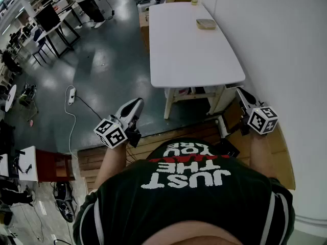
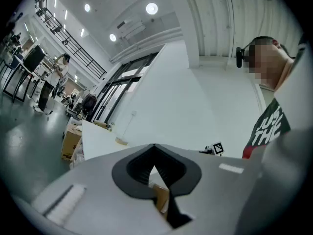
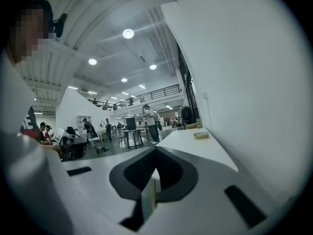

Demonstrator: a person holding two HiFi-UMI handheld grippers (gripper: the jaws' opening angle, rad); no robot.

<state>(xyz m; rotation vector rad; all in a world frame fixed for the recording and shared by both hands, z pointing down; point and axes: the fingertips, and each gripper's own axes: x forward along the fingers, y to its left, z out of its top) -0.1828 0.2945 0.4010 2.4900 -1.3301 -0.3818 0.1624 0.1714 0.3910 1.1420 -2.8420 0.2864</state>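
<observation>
Nearest is the person's black shirt [image 1: 189,188], which hides the upper arms. The left gripper [image 1: 138,102] and right gripper [image 1: 239,91] are held low, well short of the white table [image 1: 189,55]. Each gripper view shows its jaws closed tip to tip on nothing. A small tan block [image 1: 206,23], too small to identify, lies far along the table near the wall. Only the gripper views show the ceiling lights [image 3: 128,33].
</observation>
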